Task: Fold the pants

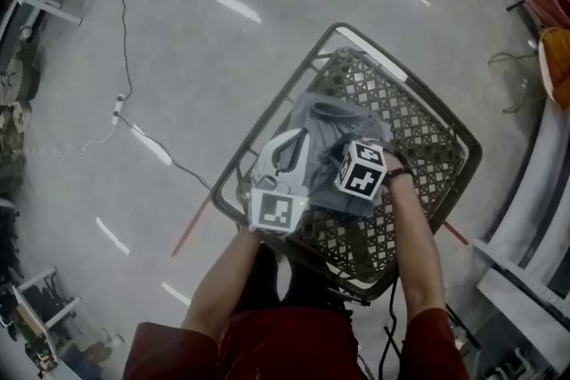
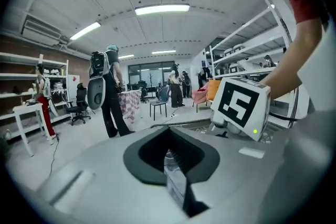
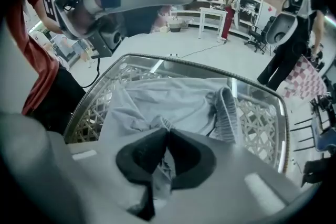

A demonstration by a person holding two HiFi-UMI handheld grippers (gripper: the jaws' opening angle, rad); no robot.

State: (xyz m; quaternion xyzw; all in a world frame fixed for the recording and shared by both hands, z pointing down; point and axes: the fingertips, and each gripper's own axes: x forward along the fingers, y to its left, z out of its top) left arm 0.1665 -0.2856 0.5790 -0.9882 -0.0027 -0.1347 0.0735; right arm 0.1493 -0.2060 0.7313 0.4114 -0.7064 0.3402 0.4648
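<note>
The pants [image 1: 331, 118], grey and crumpled, lie in a heap near the middle of the lattice-topped table [image 1: 406, 81], spreading toward its eleven o'clock edge in the head view. They have not been laid flat yet. In the right gripper view the ribbed waistband [image 3: 227, 107] curls up at about two o'clock from the jaws.

The right hand-held gripper [image 3: 167, 135] points steeply down at the five o'clock side of the heap, its jaws clamped on a fold of the cloth. The left hand-held gripper [image 2: 169, 138] sits at the heap's eight o'clock side and points almost level out over the room. Its jaws are fully closed, with what looks like a thin strip of the same grey cloth caught between them.

Two pinches set apart like this probably serve to lift and spread the garment so it can be straightened before any fold.

Beyond the table, a person with a backpack [image 2: 104, 93] stands at ten o'clock in the left gripper view.
</note>
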